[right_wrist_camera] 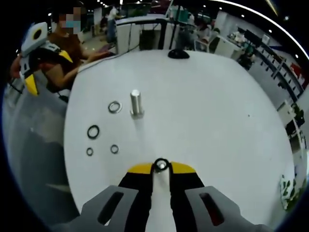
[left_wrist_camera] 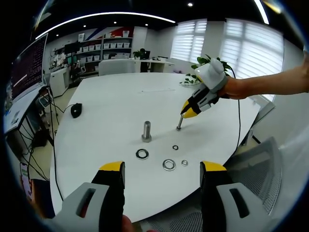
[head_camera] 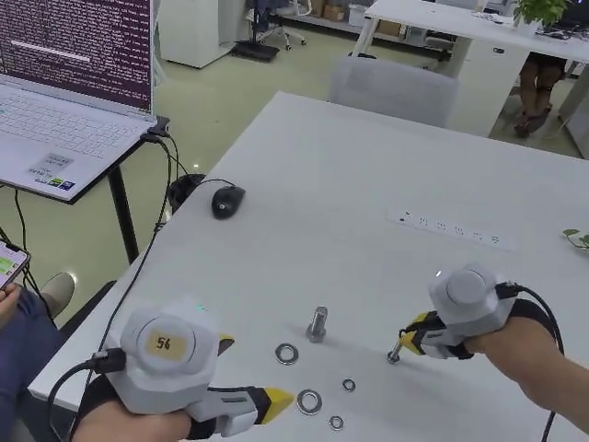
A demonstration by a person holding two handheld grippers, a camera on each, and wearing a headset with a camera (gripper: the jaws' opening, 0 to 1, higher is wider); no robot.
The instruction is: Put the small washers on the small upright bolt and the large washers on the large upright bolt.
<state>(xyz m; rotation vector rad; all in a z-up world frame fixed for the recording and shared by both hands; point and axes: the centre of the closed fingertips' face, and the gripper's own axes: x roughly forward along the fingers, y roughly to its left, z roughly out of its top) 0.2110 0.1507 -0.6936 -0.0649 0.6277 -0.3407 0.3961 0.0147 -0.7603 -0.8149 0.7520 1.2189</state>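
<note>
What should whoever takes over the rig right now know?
The left tool is open and holds nothing, at the near edge of the table.
The right tool is shut on the small bolt, whose lower end is at the table.
The large bolt stands upright, bare.
The two large washers and two small washers lie loose in front of it.
Done: no washer placed yet.
Left: all four washers.

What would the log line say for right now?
left gripper: open, empty | right gripper: shut on small bolt | large bolt: upright, bare | large washers, small washers: loose on table
</note>
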